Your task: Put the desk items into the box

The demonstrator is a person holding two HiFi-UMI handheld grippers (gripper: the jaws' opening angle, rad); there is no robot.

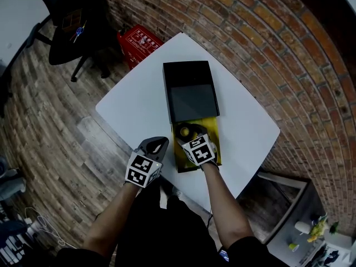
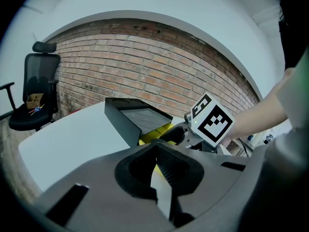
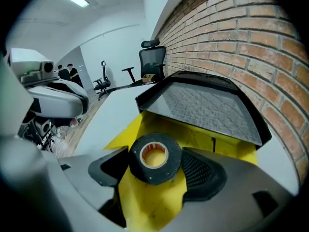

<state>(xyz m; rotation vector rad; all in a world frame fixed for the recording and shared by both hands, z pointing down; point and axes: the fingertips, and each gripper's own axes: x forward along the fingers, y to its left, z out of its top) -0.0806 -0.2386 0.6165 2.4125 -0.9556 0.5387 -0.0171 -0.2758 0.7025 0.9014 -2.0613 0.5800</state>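
Fingers (image 3: pixel 200 170) of the right gripper (image 3: pixel 154 164) clamp a black tape roll (image 3: pixel 153 157) from both sides. The roll is held flat over the yellow tray (image 3: pixel 203 129) that sticks out of the black box (image 3: pixel 207 103), at lower centre of the head view. On the left gripper (image 2: pixel 155 149) the fingers are pressed together with nothing between them, near the white desk (image 2: pixel 72 139) edge, lower left of the tray.
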